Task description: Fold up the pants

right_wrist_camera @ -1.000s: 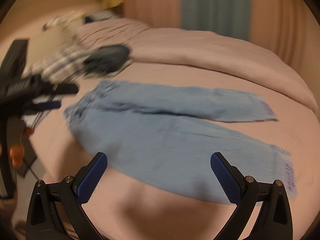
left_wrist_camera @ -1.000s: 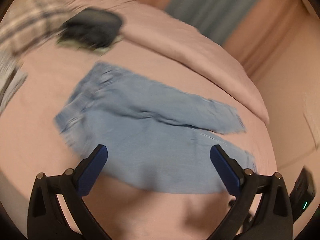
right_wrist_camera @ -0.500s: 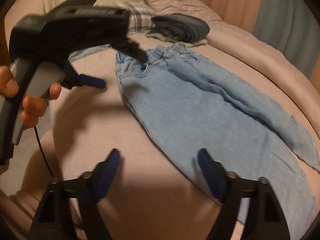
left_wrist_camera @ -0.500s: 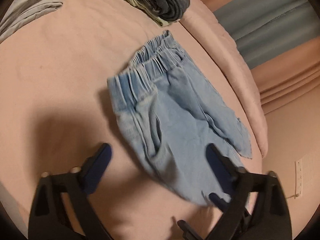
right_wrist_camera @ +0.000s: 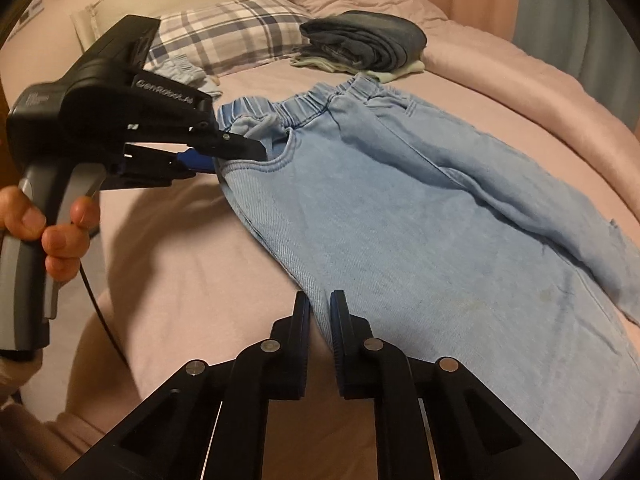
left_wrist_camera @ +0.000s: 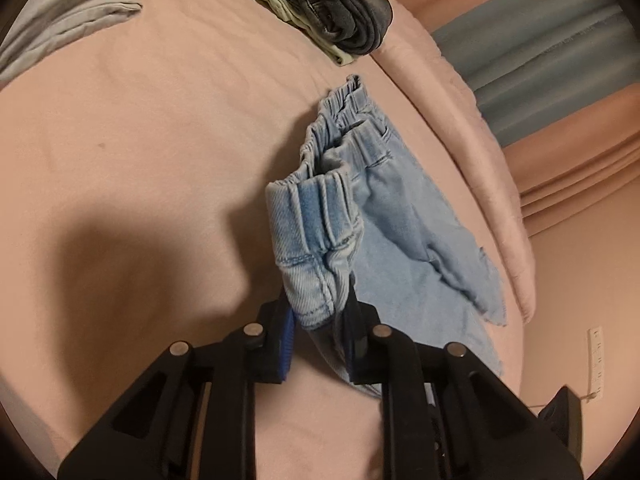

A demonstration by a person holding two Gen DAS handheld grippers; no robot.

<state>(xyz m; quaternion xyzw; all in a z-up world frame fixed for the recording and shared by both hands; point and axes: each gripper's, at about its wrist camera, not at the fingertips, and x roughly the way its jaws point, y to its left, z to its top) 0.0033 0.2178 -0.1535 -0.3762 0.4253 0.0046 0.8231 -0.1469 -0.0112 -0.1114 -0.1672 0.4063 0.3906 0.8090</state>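
Two claws are pinched onto the light blue pants [right_wrist_camera: 420, 208], which lie spread on the pink bedsheet [right_wrist_camera: 180, 264]. The left gripper [left_wrist_camera: 320, 312] is clamped on the bunched waistband corner, lifting it off the sheet just ahead of its fingers. The right gripper [right_wrist_camera: 319, 312] is nearly closed over the near side edge of the pants, partway down the leg. Beyond both, a stack of folded dark clothes [right_wrist_camera: 364, 46] sits past the waistband, beside a plaid pillow [right_wrist_camera: 228, 36].
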